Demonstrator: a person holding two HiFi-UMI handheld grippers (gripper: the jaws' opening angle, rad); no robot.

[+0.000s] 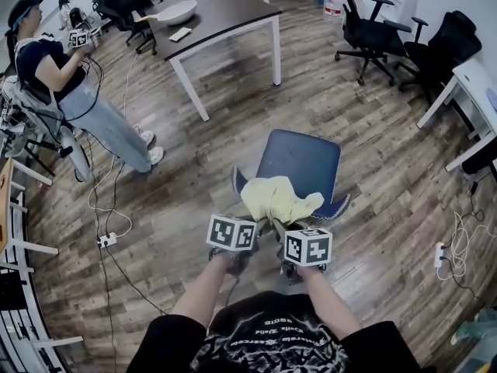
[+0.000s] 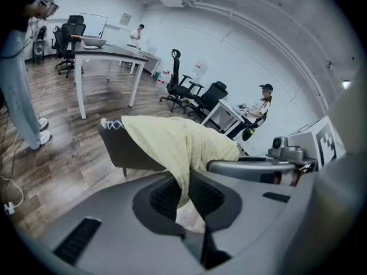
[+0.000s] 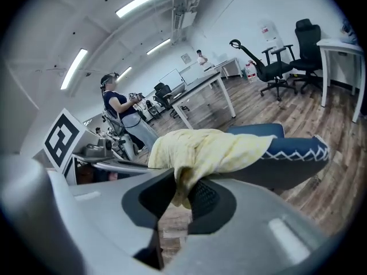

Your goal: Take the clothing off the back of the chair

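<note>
Here, my left gripper [image 2: 186, 197] is clamped on a hanging fold of the yellow clothing [image 2: 172, 142], which drapes over the chair [image 2: 123, 150] back just beyond my jaws. My right gripper [image 3: 183, 199] pinches another fold.

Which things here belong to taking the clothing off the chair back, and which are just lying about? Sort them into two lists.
Belongs to the job: blue chair; yellow garment, draped over its back; left gripper and right gripper, both shut on the garment.

Just lying about: white table; bowl on it; black office chairs; power strip.
</note>
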